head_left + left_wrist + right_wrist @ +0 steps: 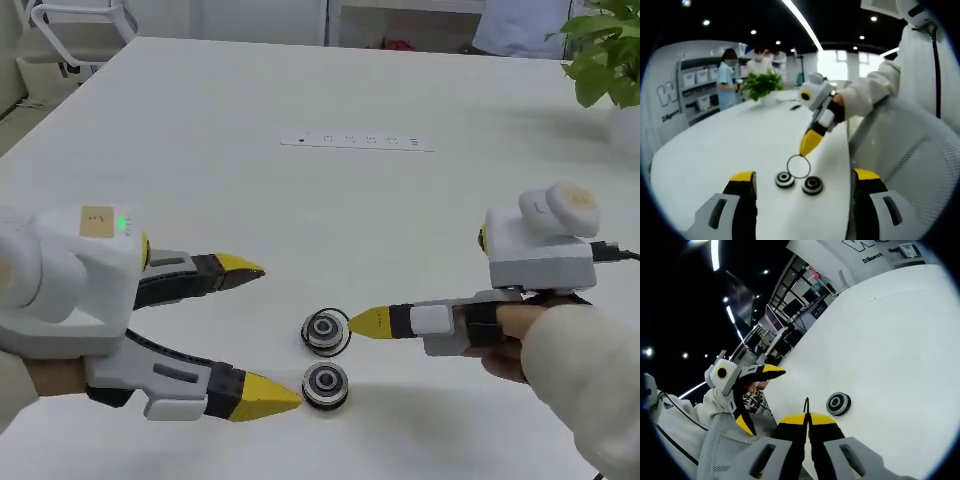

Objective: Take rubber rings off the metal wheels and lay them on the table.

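A wide white desk [300, 200] is carrying everything. A green plant [605, 55] is standing at its far right corner. The left gripper [281, 334] is hovering over the near left part of the desk. Its jaws are standing widely spread, with nothing held between the yellow tips. The right gripper [358, 322] is pointing in from the right, with a white sleeve [590, 370] behind it. Its jaws are pressed together and are pinching a thin black rubber ring [806, 404]. A flat white power strip [357, 140] is lying on the far middle of the desk, well apart from the grippers. The far wheel [326, 331] is lying flat just beside the tip of the right gripper. The near wheel [326, 384] is lying flat just beside the lower tip of the left gripper, and I cannot tell if they are touching. The two wheels are sitting close together with a small gap, and in the left gripper view they are lying ahead between the spread jaws. In that view the rubber ring is hanging as an open circle under the yellow tip of the right gripper. Its lowest part is coming down between the two wheels, and I cannot tell if it is touching the desk or a wheel.
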A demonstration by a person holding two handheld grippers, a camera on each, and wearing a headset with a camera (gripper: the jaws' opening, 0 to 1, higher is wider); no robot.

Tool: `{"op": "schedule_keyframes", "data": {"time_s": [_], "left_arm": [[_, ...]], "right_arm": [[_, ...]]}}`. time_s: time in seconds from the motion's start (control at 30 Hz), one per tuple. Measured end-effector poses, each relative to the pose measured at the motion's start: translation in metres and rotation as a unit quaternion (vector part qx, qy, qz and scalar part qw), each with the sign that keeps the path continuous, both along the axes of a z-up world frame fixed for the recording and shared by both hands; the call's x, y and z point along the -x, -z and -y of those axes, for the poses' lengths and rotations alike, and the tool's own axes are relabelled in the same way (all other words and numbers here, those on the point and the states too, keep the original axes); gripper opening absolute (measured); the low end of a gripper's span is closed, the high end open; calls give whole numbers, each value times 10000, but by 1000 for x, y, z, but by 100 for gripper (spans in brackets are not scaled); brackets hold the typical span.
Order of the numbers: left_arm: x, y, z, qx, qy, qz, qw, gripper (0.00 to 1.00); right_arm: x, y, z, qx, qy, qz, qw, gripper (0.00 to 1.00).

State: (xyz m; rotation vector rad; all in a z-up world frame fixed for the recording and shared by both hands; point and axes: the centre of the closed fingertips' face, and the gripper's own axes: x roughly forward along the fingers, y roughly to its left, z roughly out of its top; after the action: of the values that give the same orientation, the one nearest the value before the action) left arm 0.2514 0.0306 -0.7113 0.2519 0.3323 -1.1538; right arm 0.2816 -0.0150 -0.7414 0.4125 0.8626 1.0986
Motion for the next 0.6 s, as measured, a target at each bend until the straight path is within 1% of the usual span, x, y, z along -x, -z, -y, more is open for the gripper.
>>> {"op": "schedule_keyframes", "data": {"time_s": [0.07,0.13,0.17,0.23,0.47,0.6], "left_arm": [[0,0,-3,-18,-48,29,10000,80],[1,0,-6,-16,-101,10,9999,81],[1,0,-7,29,-150,-27,9999,82],[1,-2,-11,91,-244,-44,9997,84],[-3,-7,-28,310,-634,13,9975,86],[-6,-5,-38,292,-844,51,9960,90]], "right_arm": [[-1,-3,0,-33,18,27,10000,0],[-1,-5,-1,-71,30,33,10000,0],[-1,-6,-1,-101,33,33,9999,0],[-1,-7,-1,-108,25,26,9999,0],[0,-10,-4,-155,11,41,9999,0],[0,-13,-5,-210,19,51,9998,0]]}}
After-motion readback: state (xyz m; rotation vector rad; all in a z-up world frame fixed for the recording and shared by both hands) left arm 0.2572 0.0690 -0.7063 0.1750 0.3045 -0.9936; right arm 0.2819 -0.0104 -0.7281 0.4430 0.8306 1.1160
